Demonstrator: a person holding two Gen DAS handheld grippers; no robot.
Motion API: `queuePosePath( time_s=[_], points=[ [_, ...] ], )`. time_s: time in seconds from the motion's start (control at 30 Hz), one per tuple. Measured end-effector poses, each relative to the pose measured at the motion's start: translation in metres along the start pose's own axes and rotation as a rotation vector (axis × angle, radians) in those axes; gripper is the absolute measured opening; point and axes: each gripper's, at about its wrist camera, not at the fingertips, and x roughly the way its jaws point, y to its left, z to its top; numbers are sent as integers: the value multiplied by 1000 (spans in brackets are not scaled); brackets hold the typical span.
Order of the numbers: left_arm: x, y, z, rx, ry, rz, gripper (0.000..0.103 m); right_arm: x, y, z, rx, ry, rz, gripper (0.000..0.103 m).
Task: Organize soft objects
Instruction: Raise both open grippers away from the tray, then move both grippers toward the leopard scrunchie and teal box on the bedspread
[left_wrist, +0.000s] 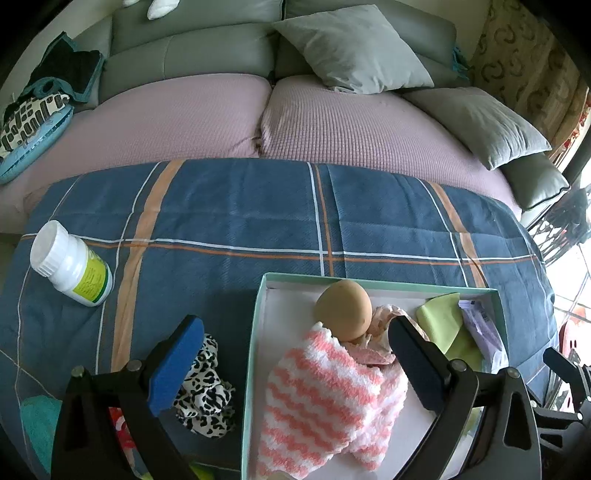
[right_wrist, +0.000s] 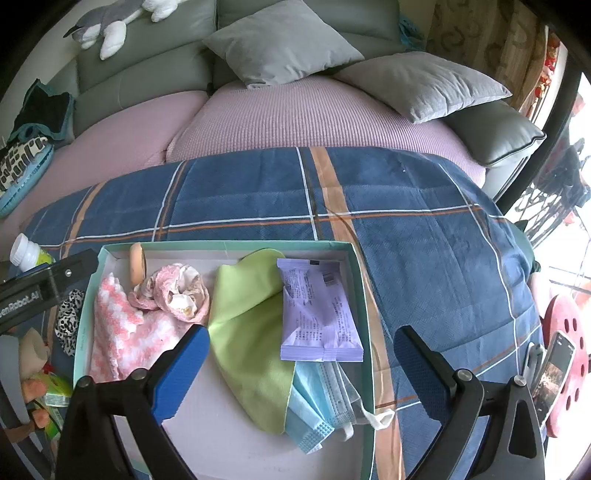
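Over box (right_wrist: 360, 280), both tools wide open, empty

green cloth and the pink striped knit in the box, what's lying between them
A crumpled pale pink lacy fabric piece lies between the pink striped knit and the green cloth, inside the box. The right wrist view shows it best.

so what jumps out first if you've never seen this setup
The shallow green-rimmed box on the blue plaid blanket, already holding a pink-and-white striped knit, a lime cloth, a purple packet and blue face masks. Outside it, a white bottle lies tipped at the left.
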Motion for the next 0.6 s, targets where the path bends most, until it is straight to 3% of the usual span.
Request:
queuePosePath(
  time_s=[0.6],
  points=[
    [-43, 59, -11, -63, -29, 72, 100, -9, 7, 2, 34, -7, 63, 101]
  ],
)
